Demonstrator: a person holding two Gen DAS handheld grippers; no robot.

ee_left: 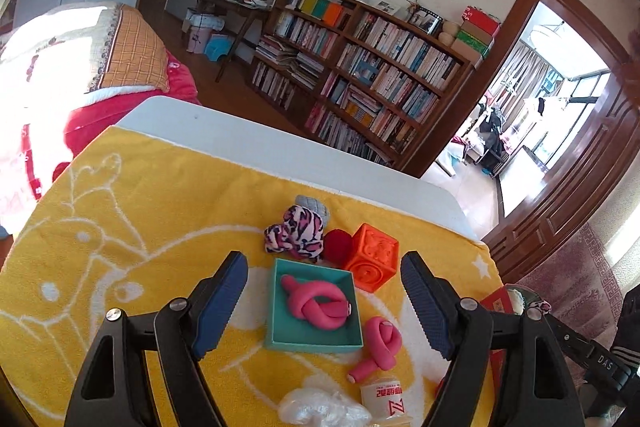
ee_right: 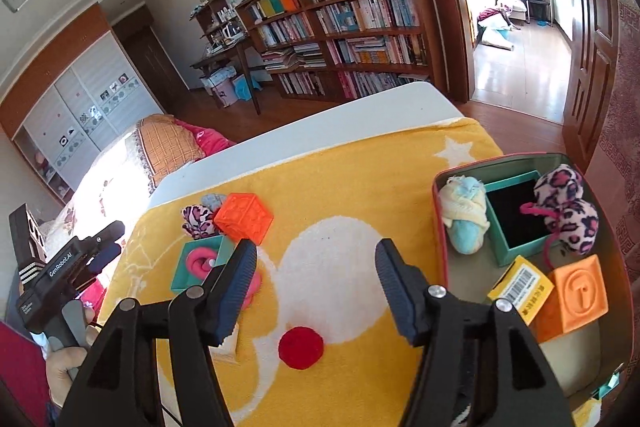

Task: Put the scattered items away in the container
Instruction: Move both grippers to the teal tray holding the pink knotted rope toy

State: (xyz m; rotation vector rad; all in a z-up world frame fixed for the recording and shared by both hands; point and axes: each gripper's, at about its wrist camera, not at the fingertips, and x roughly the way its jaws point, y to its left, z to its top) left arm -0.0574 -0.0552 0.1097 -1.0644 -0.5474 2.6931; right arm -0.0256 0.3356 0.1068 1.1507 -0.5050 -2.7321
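Observation:
My left gripper (ee_left: pixel 324 279) is open and empty, hovering over a teal box lid (ee_left: pixel 280 323) that holds a pink knotted toy (ee_left: pixel 316 303). A second pink knot (ee_left: pixel 380 345) lies beside it, with an orange cube (ee_left: pixel 374 261), a leopard plush (ee_left: pixel 296 233), a red pom-pom (ee_left: pixel 338 245), a white bottle (ee_left: pixel 382 397) and crumpled plastic (ee_left: pixel 320 407) around. My right gripper (ee_right: pixel 316 263) is open and empty above the yellow towel, left of the red-rimmed container (ee_right: pixel 440 223). The container holds a teal box (ee_right: pixel 516 215), a leopard plush (ee_right: pixel 568 211), a blue-and-cream roll (ee_right: pixel 466 219), a yellow box (ee_right: pixel 520 287) and an orange cube (ee_right: pixel 576 297).
A yellow towel (ee_right: pixel 360 187) covers the white table (ee_right: pixel 320 123). A red felt dot (ee_right: pixel 300 347) lies on it. A bed stands to the left, a bookshelf (ee_left: pixel 360 67) behind, a doorway at right. The left gripper also shows in the right wrist view (ee_right: pixel 106 243).

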